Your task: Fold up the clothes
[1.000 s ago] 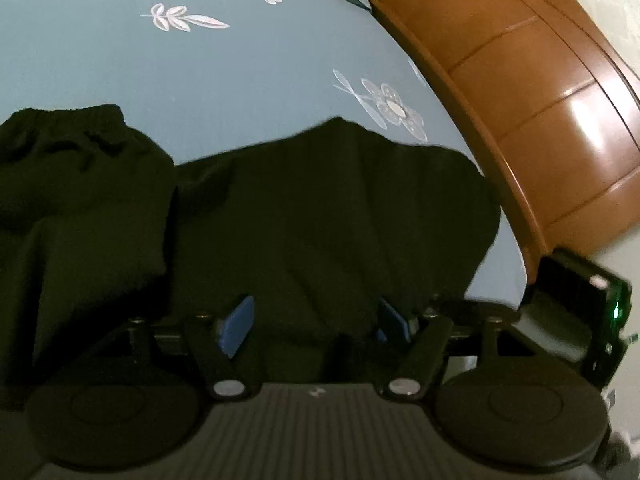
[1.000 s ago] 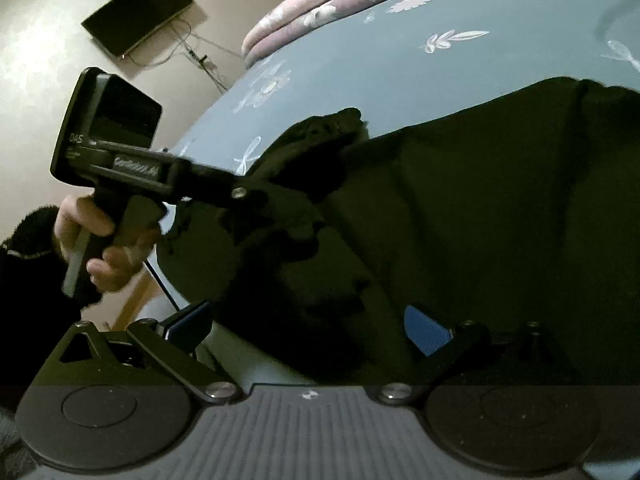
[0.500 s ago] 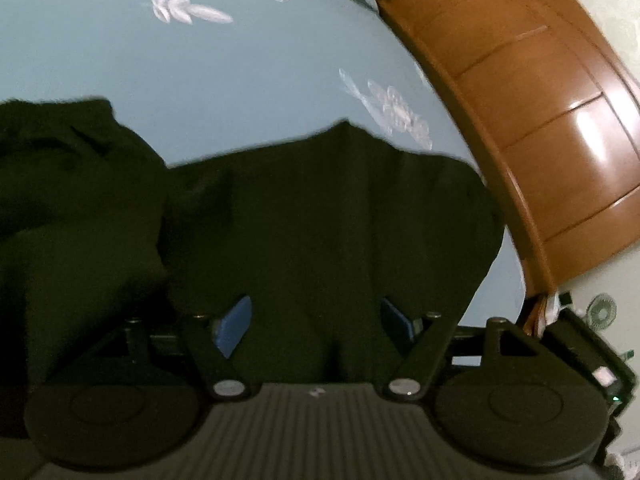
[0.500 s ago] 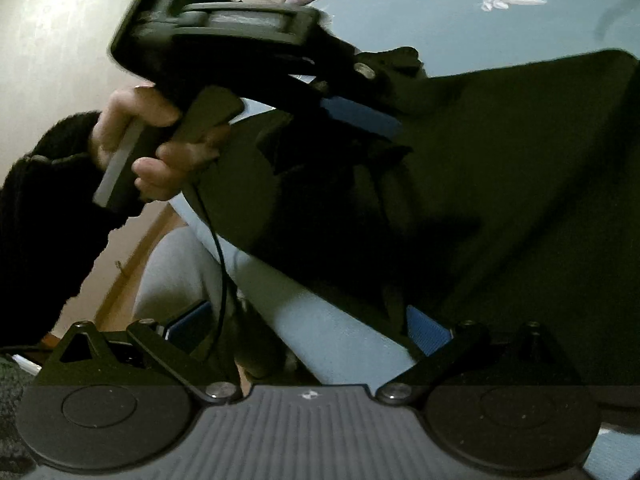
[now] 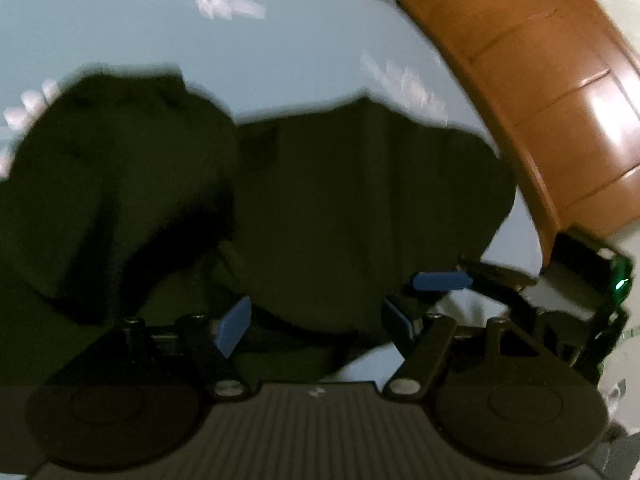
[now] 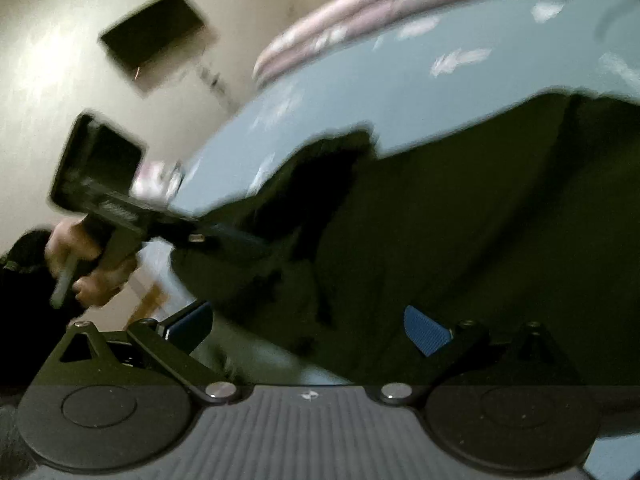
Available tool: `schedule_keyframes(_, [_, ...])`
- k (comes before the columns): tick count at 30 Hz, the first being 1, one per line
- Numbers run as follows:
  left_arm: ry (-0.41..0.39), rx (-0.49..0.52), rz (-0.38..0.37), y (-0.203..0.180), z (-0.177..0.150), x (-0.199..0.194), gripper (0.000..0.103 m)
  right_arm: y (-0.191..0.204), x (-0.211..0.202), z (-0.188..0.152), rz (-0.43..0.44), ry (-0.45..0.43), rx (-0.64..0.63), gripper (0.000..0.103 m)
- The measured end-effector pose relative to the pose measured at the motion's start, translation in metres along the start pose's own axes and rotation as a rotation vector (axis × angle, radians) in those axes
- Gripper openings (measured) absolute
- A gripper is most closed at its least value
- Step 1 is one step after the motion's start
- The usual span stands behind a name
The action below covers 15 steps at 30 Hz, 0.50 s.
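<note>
Left hand-held gripper [image 5: 316,320] stands released, its blue pads apart with the garment's [image 5: 360,208] near hem between them but not pinched. Right hand-held gripper [image 6: 308,326] gapes too, empty — likely both lining up on the edge to grasp it. Dark garment lies spread on the bed [image 5: 120,20].

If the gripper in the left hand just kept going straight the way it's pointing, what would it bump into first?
Most likely the dark garment spread on the blue bedsheet. The left gripper points down at it, jaws open. Blur makes depth uncertain.
</note>
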State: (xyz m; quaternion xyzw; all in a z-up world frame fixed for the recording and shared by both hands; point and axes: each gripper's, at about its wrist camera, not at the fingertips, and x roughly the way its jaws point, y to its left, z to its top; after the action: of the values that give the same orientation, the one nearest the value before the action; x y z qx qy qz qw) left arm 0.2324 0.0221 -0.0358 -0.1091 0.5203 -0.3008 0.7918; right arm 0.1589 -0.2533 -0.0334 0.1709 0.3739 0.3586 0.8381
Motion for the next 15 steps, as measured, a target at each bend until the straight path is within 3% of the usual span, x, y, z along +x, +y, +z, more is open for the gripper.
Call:
schedule_keyframes(2, [-0.056, 0.014, 0.038, -0.002, 0.012, -0.010, 0.072, -0.002, -0.004, -0.005, -0.075, -0.079, -0.026, 0.103])
schedule_keyframes(5, [-0.092, 0.080, 0.174, -0.011, 0.032, -0.007, 0.071, -0.007, 0.001, -0.016, -0.129, -0.142, -0.052, 0.103])
schedule_keyframes(9, [-0.034, 0.192, 0.347, -0.023, 0.050, 0.025, 0.068, -0.013, 0.010, -0.023, -0.136, -0.123, -0.069, 0.103])
schedule_keyframes(10, [-0.010, 0.230, 0.398, -0.027, 0.052, 0.037, 0.061, -0.013, 0.009, -0.024, -0.155, -0.117, -0.084, 0.103])
schedule_keyframes(12, [0.041, 0.289, 0.477, -0.031, 0.050, 0.054, 0.031, -0.011, 0.008, -0.026, -0.185, -0.112, -0.108, 0.103])
schedule_keyframes(14, [0.087, 0.312, 0.510, -0.030, 0.043, 0.061, 0.014, -0.011, 0.005, -0.029, -0.178, -0.122, -0.112, 0.103])
schedule_keyframes(15, [0.093, 0.315, 0.523, -0.030, 0.041, 0.061, 0.013, -0.010, 0.007, -0.029, -0.174, -0.129, -0.112, 0.103])
